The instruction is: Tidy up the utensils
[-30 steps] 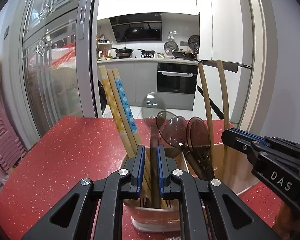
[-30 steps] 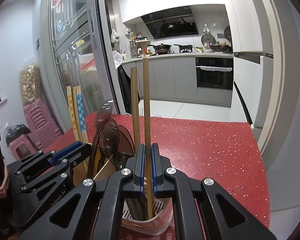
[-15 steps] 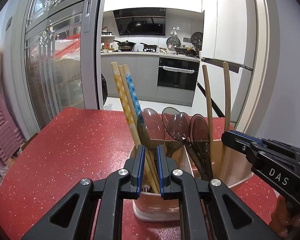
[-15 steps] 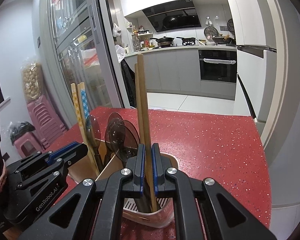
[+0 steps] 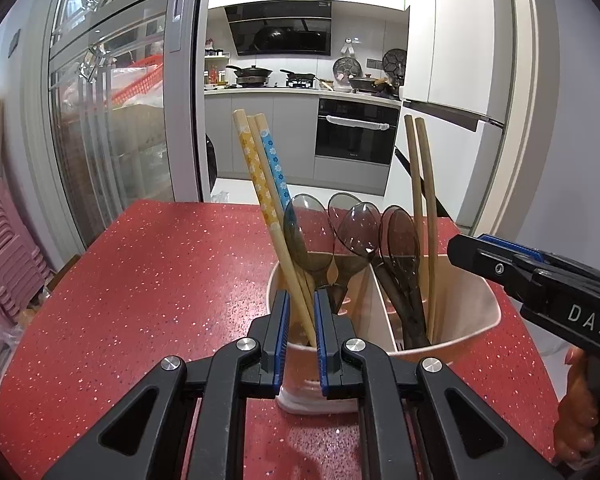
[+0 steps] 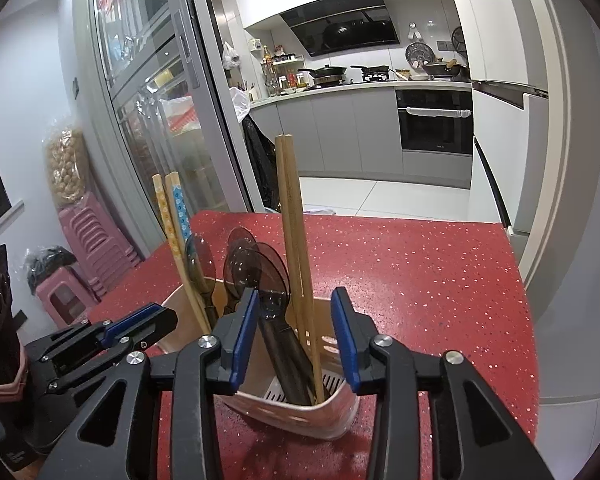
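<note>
Holder (image 5: 476,322) of pale plastic stands on the red speckled table (image 5: 148,280), split by an inner wall into a left and a right compartment; in the left wrist view the left compartment holds the patterned chopsticks (image 5: 262,176), one with a yellow band and one with a blue band, leaning left, along with two smoky translucent spoons (image 5: 304,236); the right compartment holds two more such spoons (image 5: 400,240) and the plain wooden chopsticks (image 5: 420,184), which stand nearly upright against its far side. The left gripper (image 5: 300,332) sits low at the near rim of the left compartment with its jaws narrow; the lower shafts of the patterned chopsticks pass between the blue pads, though whether the pads press on them cannot be told. The right gripper (image 6: 294,334) has just been opening its jaws, and they now stand wide; the plain wooden chopsticks (image 6: 290,216) and dark spoon handles (image 6: 284,344) lie between the pads with clear gaps on both sides, touching neither pad. A person's fingers (image 5: 576,412) show at the right edge under the right gripper's body. Beyond the table a kitchen with an oven (image 5: 354,130) is visible; pink stools (image 6: 88,240) are stacked at far left.
</note>
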The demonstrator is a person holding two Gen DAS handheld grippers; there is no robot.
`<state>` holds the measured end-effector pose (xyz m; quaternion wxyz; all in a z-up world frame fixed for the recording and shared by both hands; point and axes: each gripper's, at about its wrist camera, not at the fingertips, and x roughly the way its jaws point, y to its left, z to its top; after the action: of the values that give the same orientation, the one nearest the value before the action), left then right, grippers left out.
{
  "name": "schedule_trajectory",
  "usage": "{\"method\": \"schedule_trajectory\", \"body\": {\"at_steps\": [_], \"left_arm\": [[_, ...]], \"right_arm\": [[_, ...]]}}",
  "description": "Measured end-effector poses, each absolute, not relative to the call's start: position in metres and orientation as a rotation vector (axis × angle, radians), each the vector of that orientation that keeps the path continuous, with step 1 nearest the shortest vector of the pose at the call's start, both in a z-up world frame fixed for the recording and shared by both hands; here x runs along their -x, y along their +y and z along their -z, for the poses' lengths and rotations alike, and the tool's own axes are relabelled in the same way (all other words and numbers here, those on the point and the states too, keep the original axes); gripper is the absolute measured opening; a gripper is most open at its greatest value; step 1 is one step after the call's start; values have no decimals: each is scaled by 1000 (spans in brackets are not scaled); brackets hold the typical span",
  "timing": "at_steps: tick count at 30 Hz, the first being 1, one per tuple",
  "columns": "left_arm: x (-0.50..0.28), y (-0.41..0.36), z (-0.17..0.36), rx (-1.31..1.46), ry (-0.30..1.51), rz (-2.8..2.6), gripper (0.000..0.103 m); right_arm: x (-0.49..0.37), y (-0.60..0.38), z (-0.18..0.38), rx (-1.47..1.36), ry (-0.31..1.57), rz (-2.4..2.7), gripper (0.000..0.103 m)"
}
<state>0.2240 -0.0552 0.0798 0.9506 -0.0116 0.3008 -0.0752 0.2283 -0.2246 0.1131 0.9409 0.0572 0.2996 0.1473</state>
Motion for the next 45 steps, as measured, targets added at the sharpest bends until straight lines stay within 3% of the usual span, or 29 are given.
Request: {"method": "schedule_trajectory", "body": {"at_steps": [16, 43, 44, 45], "left_arm": [[-198, -45, -83, 23, 674, 114, 38], [-147, -21, -44, 47, 808, 123, 39], [-146, -19, -42, 49, 814, 121, 47], [-144, -19, -41, 50, 820, 118, 96]], "right_arm": [[-192, -230, -120, -150, 705, -255, 73], [-137, -220, -81, -153, 883, -207, 85], [-135, -220, -78, -151, 894, -204, 86], [-134, -219, -76, -150, 900, -201, 86]]}}
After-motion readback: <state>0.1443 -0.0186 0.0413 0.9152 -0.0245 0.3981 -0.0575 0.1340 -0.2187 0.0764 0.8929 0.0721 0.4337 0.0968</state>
